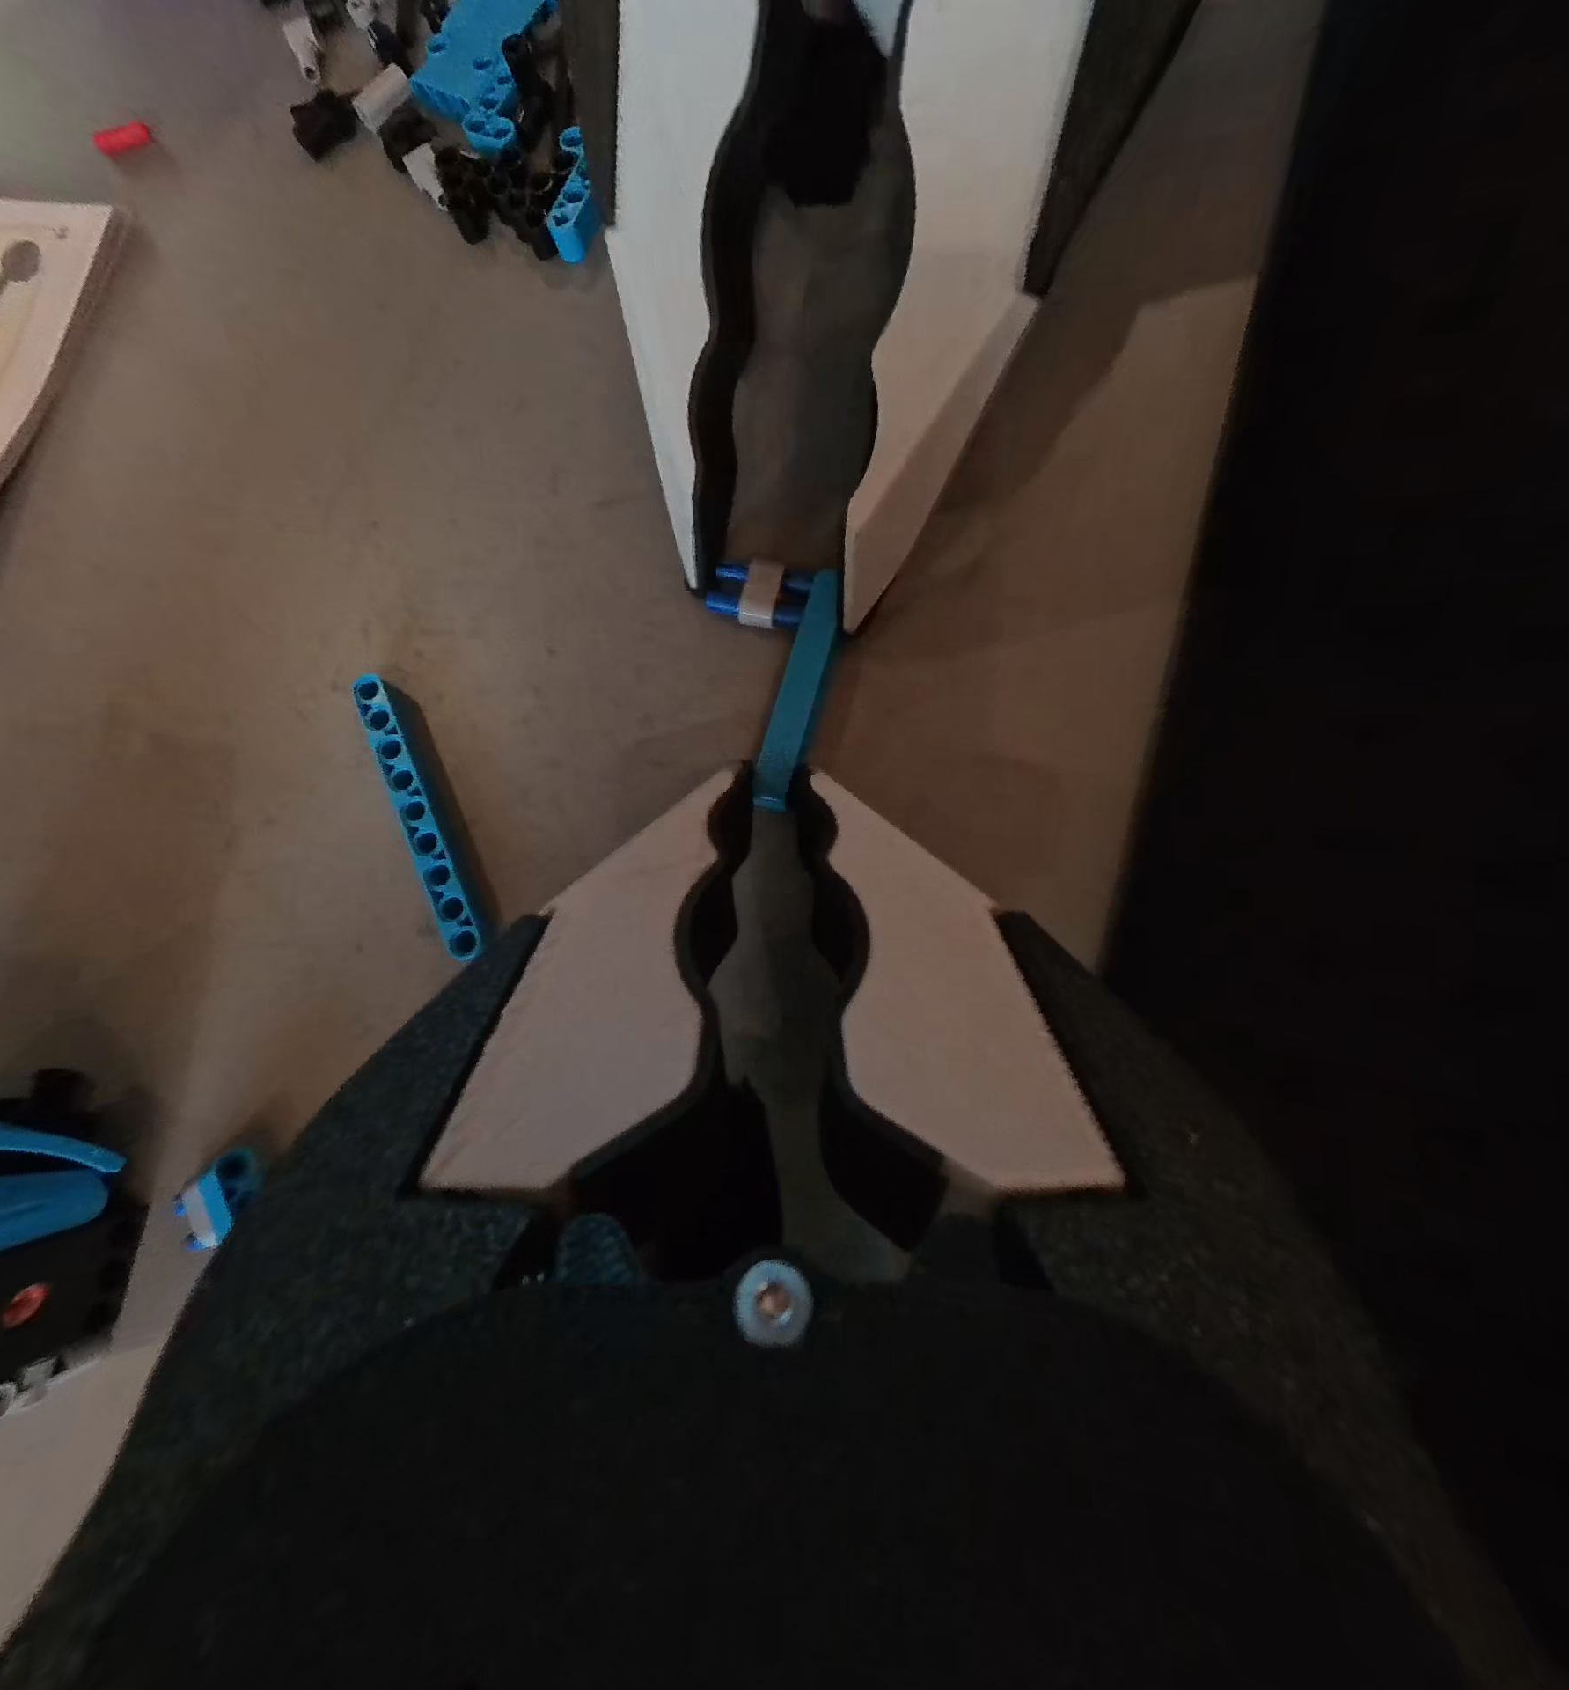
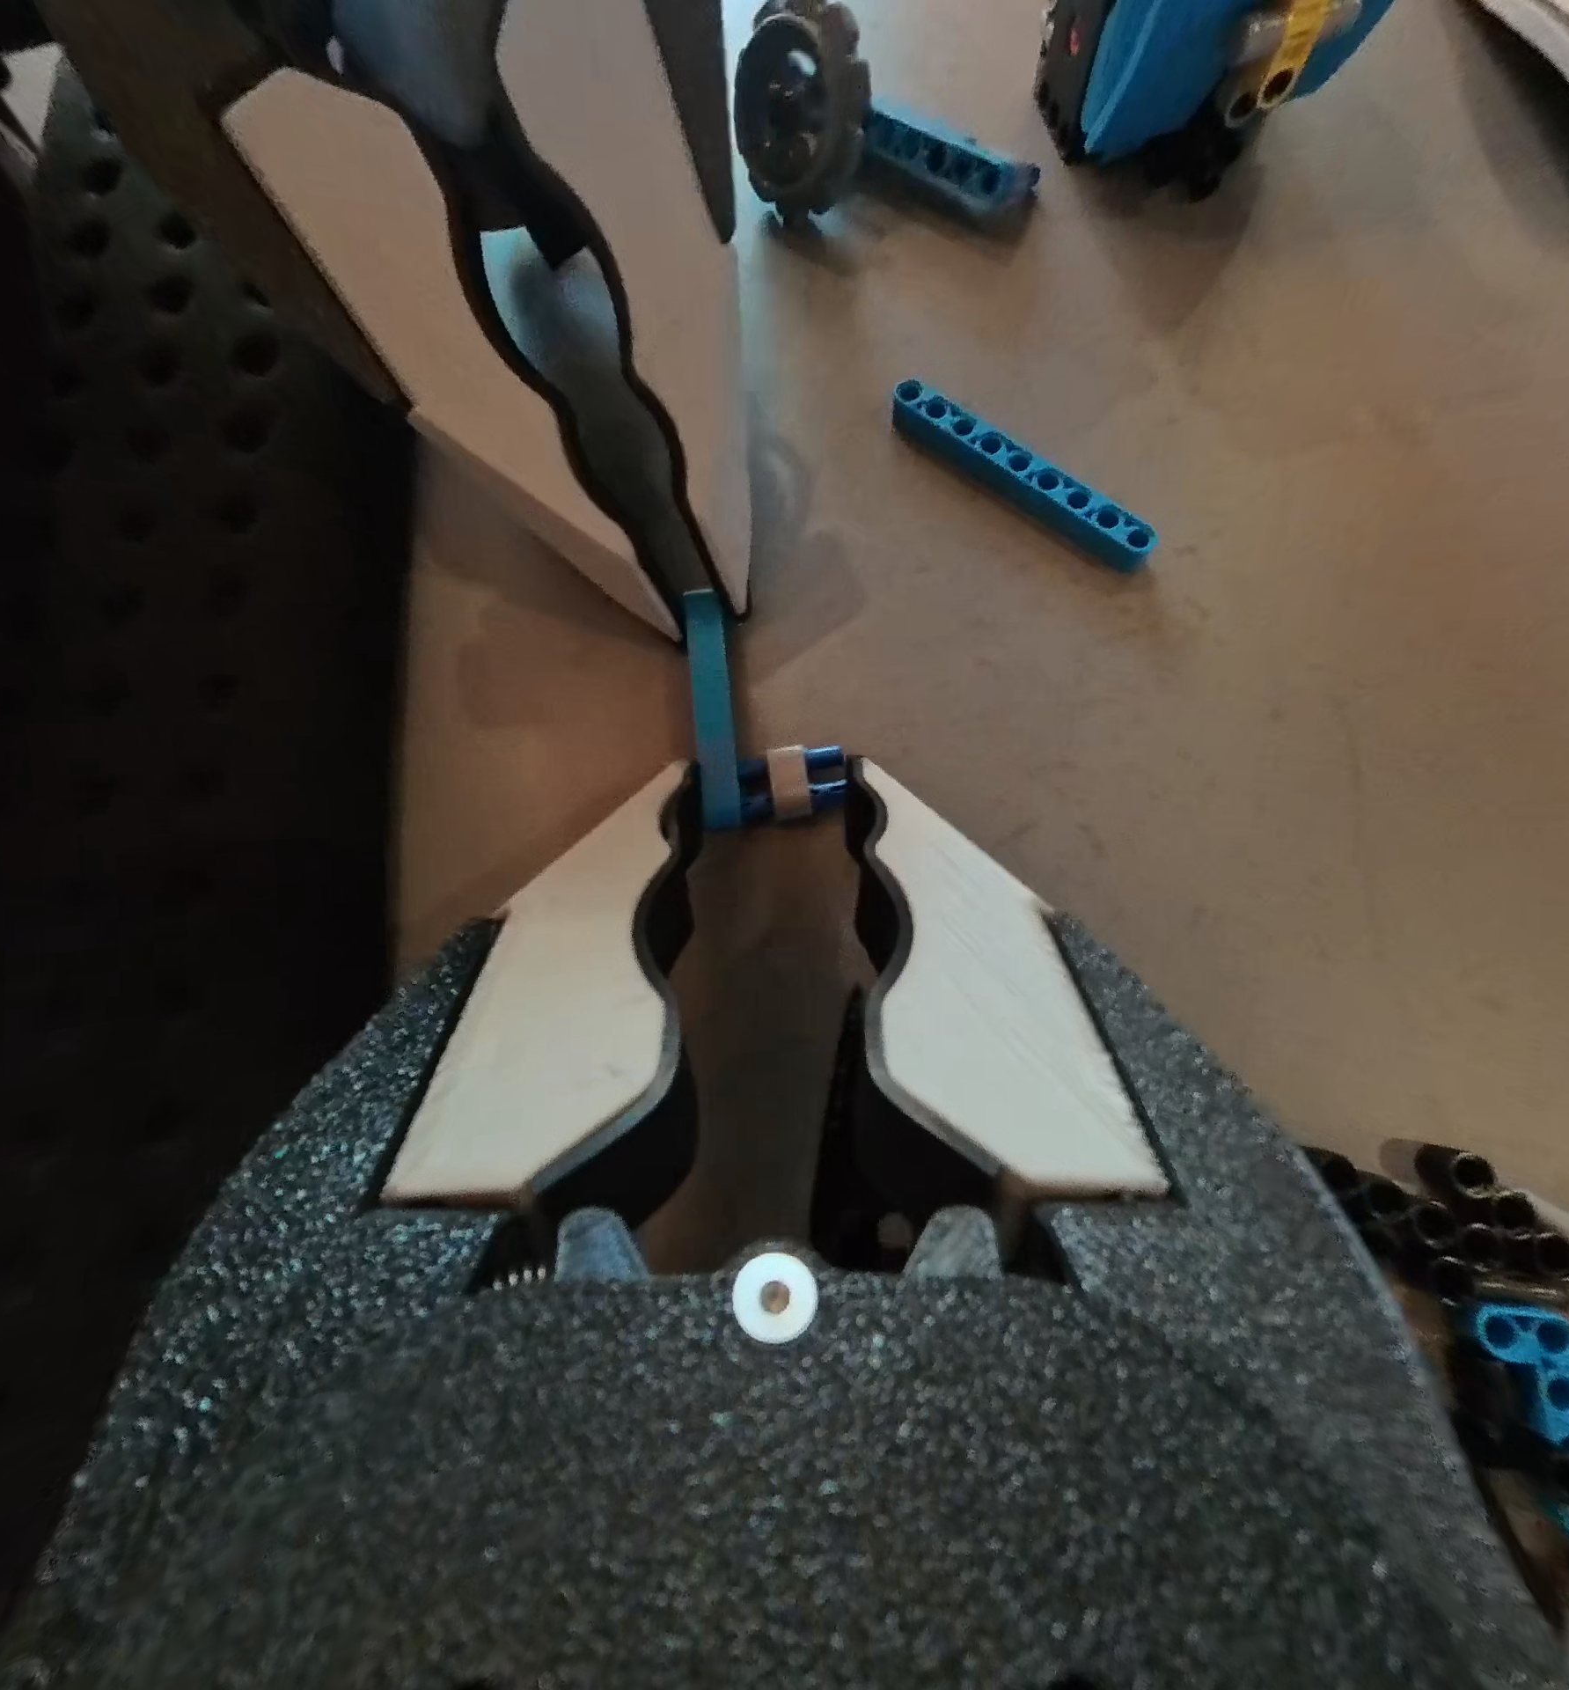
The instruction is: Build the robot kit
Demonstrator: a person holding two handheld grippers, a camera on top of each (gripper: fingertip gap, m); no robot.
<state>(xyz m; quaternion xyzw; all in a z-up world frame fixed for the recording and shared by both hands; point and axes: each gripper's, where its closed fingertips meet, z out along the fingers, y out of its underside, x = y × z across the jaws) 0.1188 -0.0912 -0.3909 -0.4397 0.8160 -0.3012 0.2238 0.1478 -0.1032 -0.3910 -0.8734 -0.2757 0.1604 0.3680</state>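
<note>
Here left gripper (image 1: 773, 777) pinches blue beam (image 1: 799, 690); right gripper (image 2: 771, 786) clamps its grey-collared pin connector (image 2: 788, 782). Only right view shows gear wheel (image 2: 797, 128); loose holed beam (image 1: 416, 817) lies on table (image 1: 305, 549).

It looks like a hobby or lab workbench: a plain tan tabletop (image 2: 1311, 732) strewn with blue holed building beams (image 2: 1024, 476), a black toothed wheel (image 2: 796, 119), heaps of small black connectors (image 1: 497, 187) and a half-built blue model (image 2: 1219, 73).
</note>
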